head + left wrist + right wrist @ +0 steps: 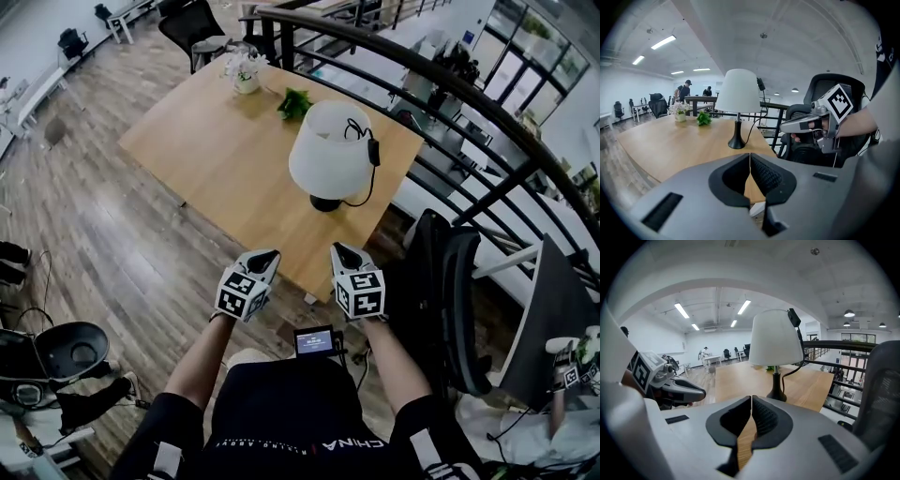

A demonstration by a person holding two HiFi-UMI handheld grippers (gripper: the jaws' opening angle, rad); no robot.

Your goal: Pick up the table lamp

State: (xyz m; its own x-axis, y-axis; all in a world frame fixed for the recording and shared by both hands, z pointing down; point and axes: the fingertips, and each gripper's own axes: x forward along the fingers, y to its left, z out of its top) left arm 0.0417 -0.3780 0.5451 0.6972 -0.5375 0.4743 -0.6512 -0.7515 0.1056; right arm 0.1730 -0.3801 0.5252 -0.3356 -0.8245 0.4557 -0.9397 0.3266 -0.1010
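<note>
A table lamp (330, 150) with a white shade and black base stands upright near the right edge of the wooden table (216, 159); its black cord with a switch hangs over the shade. It appears as the lamp (737, 98) in the left gripper view and the lamp (775, 341) in the right gripper view. My left gripper (268, 256) and right gripper (339, 249) hover side by side just off the table's near edge, short of the lamp. Both are shut with nothing between their jaws.
A small potted flower (245, 73) and a green plant (294, 102) sit at the table's far end. A black railing (441, 103) runs along the right. A black office chair (448, 291) stands to my right, another chair (194, 28) beyond the table.
</note>
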